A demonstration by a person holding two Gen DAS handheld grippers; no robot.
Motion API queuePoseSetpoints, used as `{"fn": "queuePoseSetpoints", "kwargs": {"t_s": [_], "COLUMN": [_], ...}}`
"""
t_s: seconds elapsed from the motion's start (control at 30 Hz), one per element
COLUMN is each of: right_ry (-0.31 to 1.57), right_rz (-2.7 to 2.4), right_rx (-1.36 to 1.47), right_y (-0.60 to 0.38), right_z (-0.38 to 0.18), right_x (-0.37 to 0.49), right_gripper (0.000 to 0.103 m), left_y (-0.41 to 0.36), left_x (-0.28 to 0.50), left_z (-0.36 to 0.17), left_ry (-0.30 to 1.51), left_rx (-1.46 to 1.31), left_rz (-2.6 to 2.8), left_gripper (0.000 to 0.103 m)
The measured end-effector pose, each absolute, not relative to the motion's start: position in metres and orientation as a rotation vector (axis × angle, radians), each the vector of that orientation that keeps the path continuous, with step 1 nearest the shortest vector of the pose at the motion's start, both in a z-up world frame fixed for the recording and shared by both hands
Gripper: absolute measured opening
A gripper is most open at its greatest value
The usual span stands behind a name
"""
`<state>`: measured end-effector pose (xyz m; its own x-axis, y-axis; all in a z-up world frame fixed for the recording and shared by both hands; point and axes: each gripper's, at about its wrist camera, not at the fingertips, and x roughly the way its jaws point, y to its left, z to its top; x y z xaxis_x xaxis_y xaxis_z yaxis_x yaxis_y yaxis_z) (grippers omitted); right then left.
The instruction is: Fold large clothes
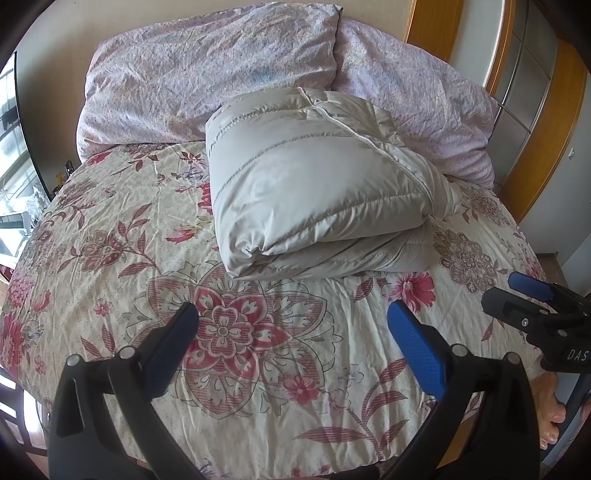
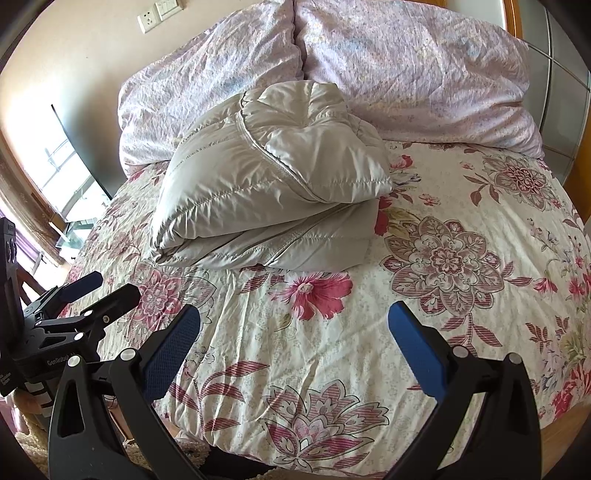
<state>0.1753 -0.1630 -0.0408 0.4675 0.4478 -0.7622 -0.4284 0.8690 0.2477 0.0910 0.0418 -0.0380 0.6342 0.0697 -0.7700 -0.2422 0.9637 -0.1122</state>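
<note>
The padded jacket (image 1: 317, 184) is lying folded into a compact bundle on the bed (image 1: 110, 258), just in front of the pillows (image 1: 207, 70), so the folding is judged nearly or wholly done. The left gripper (image 1: 293, 325) and right gripper (image 2: 293, 325) are being held well short of the jacket, jaws spread wide and gripping nothing. A wall socket (image 2: 147, 20) above the pillows is being shown only in the right wrist view, bare toes (image 1: 552, 417) only in the left.

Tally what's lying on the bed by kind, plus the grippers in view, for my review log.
Folded beige puffer jacket: 1
Lilac floral pillows: 2, one on the left, one on the right
Grippers, both open and empty: 2, left gripper, right gripper
Total: 5
All rest on or hover over the floral bedspread.
</note>
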Motion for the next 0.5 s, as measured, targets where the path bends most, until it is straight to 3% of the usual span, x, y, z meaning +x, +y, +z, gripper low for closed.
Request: {"fn": "queuePoseSetpoints", "kwargs": {"t_s": [0.5], "right_ry": [0.947], "right_rz": [0.537], "right_rx": [0.025], "right_y": [-0.1619], "right_z": [-0.0446], "right_x": [0.1769], "right_gripper": [0.102], "left_y": [0.0426], "left_x": [0.0942], "left_z": [-0.0428], "left_ry": [0.876], "left_rx": [-0.218], "left_rz": [0.173], "left_gripper": [0.101]}}
